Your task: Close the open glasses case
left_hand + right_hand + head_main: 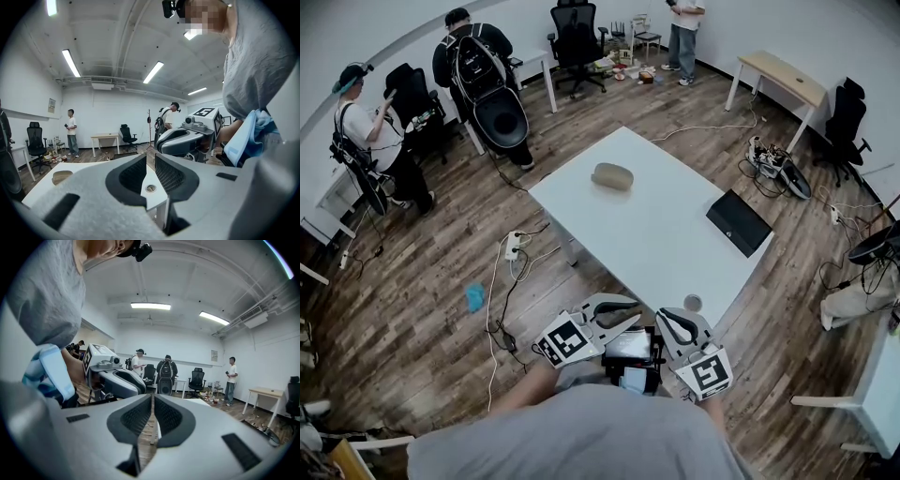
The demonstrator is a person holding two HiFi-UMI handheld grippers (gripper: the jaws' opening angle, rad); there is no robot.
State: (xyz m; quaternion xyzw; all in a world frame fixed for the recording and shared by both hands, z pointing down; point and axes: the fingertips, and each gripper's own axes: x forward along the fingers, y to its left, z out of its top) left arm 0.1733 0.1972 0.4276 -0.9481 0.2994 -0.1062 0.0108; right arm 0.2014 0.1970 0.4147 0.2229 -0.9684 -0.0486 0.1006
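A tan oval glasses case (612, 175) lies on the far part of the white table (656, 244); in the left gripper view the case (61, 176) shows small at the left. At this distance I cannot tell how its lid stands. Both grippers hang level in front of the person's body, short of the table's near corner and far from the case. My left gripper (626, 314) (150, 161) has a narrow gap between its jaws with nothing in it. My right gripper (670, 319) (153, 404) has its pads pressed together, empty.
A flat black case (738, 222) lies at the table's right edge and a small round disc (693, 303) (150, 188) near its near corner. Cables and a power strip (513, 246) lie on the floor to the left. Several people, office chairs and desks ring the room.
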